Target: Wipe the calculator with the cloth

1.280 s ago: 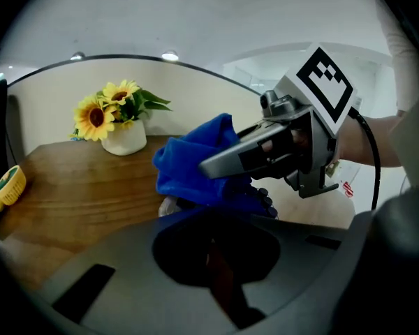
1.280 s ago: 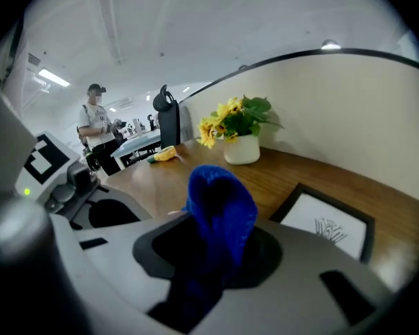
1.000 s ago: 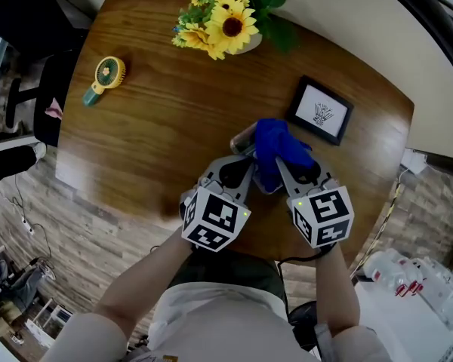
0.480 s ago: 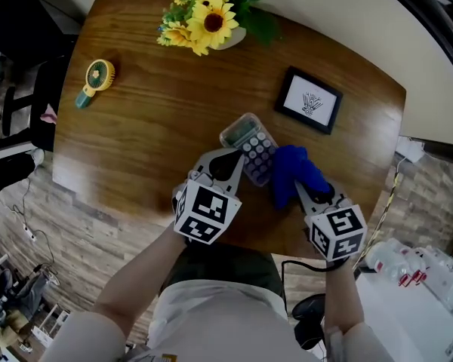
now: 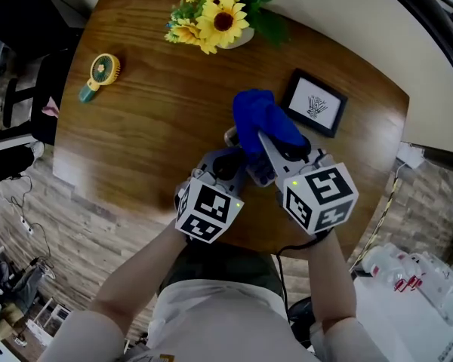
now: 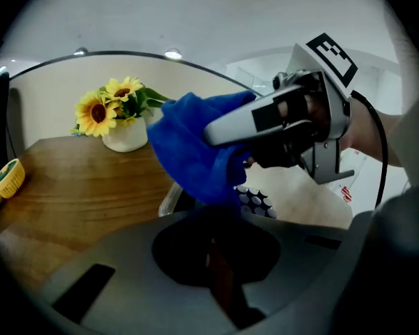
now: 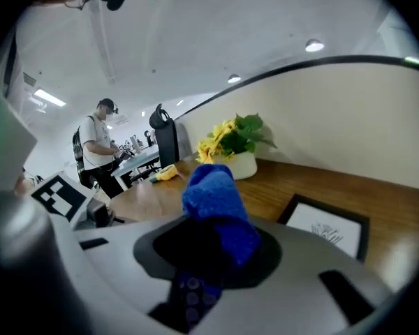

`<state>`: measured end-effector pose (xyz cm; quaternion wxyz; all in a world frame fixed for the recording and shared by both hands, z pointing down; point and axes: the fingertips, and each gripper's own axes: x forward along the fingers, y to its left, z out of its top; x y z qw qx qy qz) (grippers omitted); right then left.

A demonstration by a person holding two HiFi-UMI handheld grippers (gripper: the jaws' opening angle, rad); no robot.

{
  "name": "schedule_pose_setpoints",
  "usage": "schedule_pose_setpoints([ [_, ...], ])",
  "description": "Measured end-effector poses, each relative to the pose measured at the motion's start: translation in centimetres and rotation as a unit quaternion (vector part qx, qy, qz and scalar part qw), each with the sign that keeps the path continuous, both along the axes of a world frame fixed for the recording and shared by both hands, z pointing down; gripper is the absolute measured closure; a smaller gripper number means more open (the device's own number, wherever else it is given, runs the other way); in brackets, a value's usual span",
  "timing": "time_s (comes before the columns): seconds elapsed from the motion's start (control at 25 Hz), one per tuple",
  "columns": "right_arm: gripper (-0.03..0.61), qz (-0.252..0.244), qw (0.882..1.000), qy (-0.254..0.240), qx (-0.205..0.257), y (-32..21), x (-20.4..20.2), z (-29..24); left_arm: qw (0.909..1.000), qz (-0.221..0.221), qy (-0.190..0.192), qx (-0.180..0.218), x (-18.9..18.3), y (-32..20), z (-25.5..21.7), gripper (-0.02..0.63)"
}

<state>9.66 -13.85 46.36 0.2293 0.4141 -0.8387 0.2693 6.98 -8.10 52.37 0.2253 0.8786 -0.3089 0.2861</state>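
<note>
Gripping the bright blue fleecy cloth (image 5: pixel 260 119) with my right gripper (image 5: pixel 270 148), jaws closed tight on it. The cloth bunches up over and in front of the jaw tips. It sits on the far end of the grey calculator with round keys (image 5: pixel 257 173), near frame centre in the head view. My left gripper (image 5: pixel 230 164) comes in from lower left, jaws nearly together, clamped on the calculator's near edge as far as I can see. Keys show just beyond the jaws in the left gripper view, right under the hanging cloth.

Both grippers are side by side over the brown wooden table (image 5: pixel 151 119). A black-framed picture (image 5: pixel 315 104) lies flat just right of the cloth. Yellow sunflowers in a white pot (image 5: pixel 219 13) stand at top centre. A small yellow-and-green hand fan (image 5: pixel 102 74) lies at upper left, well apart from everything else. In the right gripper view a person stands far off at left, behind a desk.
</note>
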Motion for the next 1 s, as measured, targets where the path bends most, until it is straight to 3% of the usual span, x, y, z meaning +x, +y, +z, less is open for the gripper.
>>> schedule_pose_setpoints([
  [0.2,0.477,-0.013,0.999,0.035,-0.031,1.9,-0.7,4.0,0.9999,-0.002,0.011,-0.003,-0.1,-0.1,0.0,0.612],
  [0.44,0.485,-0.049,0.995,0.075,-0.035,5.0,0.3,3.9,0.9999,-0.002,0.012,-0.003,-0.2,0.0,0.0,0.612],
  [0.6,0.486,-0.047,0.994,0.077,-0.054,7.6,2.0,3.6,0.9999,0.000,0.013,-0.006,-0.2,0.0,0.0,0.612],
  [0.84,0.489,-0.049,0.986,0.104,-0.124,12.4,5.3,5.0,0.9998,-0.001,0.016,-0.009,-0.2,-0.1,0.0,0.612],
  [1.0,0.489,-0.017,0.980,0.099,-0.172,14.5,7.9,5.9,0.9998,-0.002,0.015,-0.012,-0.2,-0.1,0.0,0.612],
])
